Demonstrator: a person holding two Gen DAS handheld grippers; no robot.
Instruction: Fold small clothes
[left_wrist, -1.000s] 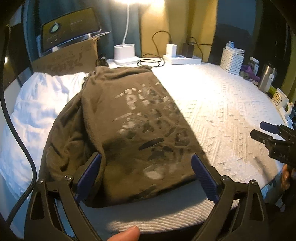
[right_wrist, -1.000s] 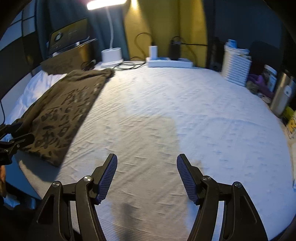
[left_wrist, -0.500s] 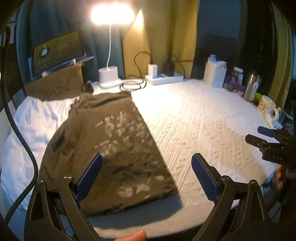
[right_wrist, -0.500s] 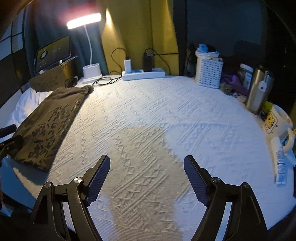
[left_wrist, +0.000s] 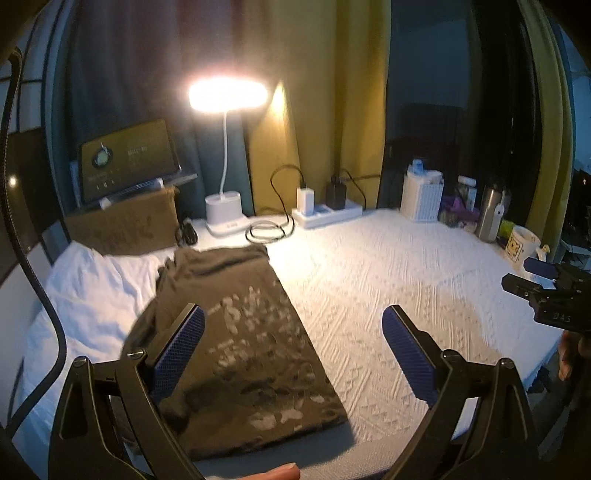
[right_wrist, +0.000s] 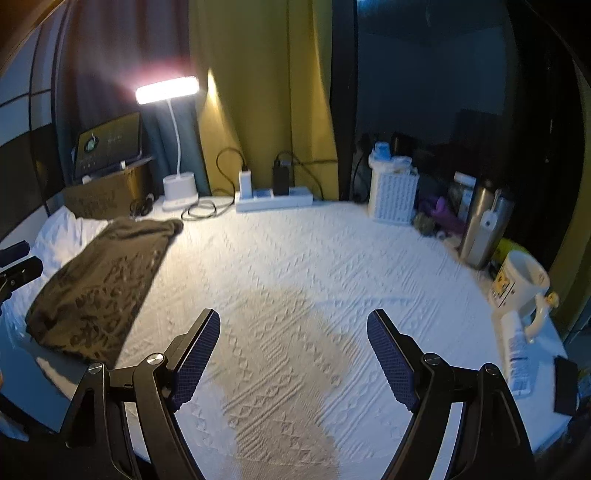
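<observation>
A dark olive printed garment (left_wrist: 243, 339) lies folded into a long rectangle on the left side of the white textured cover (left_wrist: 388, 280); the right wrist view shows the same garment (right_wrist: 99, 284) at far left. My left gripper (left_wrist: 293, 347) hangs open above and in front of the garment, nothing between its blue pads (left_wrist: 177, 350). My right gripper (right_wrist: 293, 354) is open over bare cover, well to the right of the garment, holding nothing. In the left wrist view the right gripper (left_wrist: 543, 291) shows at the right edge.
A white cloth (left_wrist: 85, 291) lies under and left of the garment. Along the back stand a lit desk lamp (left_wrist: 225, 155), a power strip (left_wrist: 327, 216) with cables, a white basket (left_wrist: 421, 197), a steel flask (left_wrist: 489, 214) and a mug (right_wrist: 521, 284). A cardboard box (left_wrist: 122, 221) sits back left.
Both grippers rose and tilted up, so the garment sits lower and smaller in view and the lamp head now shows. The right gripper's jaws widened. The garment stayed put.
</observation>
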